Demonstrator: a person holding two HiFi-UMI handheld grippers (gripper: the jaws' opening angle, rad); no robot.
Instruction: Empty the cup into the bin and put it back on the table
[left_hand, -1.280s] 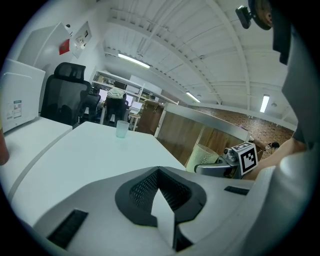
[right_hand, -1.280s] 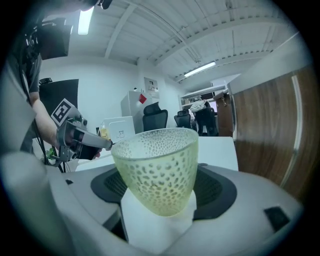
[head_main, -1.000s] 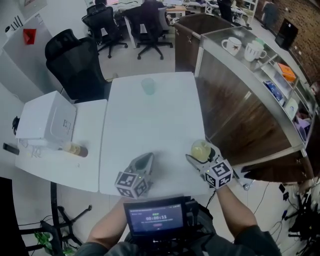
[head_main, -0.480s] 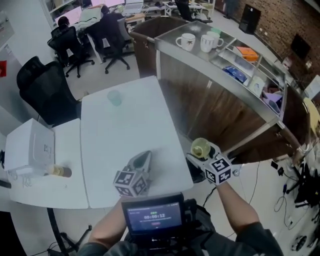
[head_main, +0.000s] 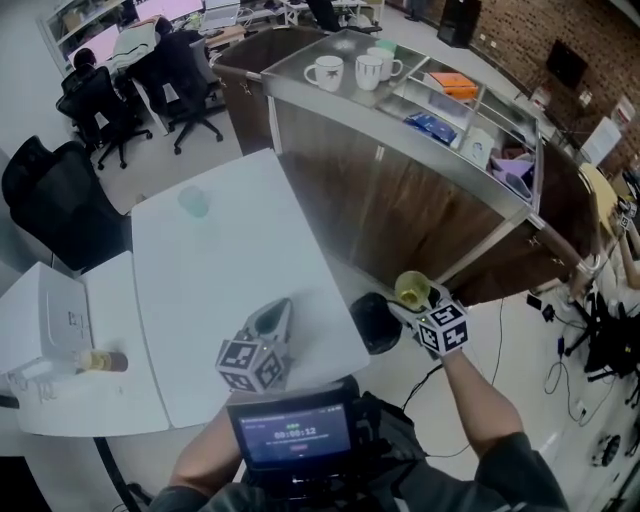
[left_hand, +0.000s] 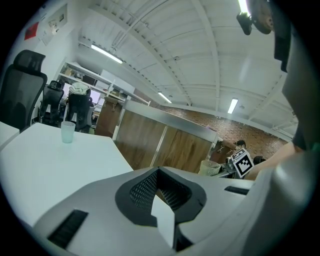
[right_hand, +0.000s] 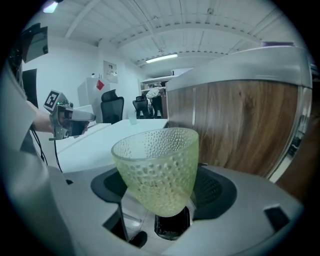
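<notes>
Here, the white table (head_main: 230, 250) lies under the left gripper (head_main: 281, 308), whose jaws are pressed together on nothing. The black bin (head_main: 373, 322) stands just left of the right gripper (head_main: 415, 303), whose jaws clamp the upright, dimpled yellow-green cup (right_hand: 157, 170) off the table's edge

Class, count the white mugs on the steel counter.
2: white ceramic mug and second white mug, side by side on the steel counter; a greenish thing behind may hide another.
</notes>
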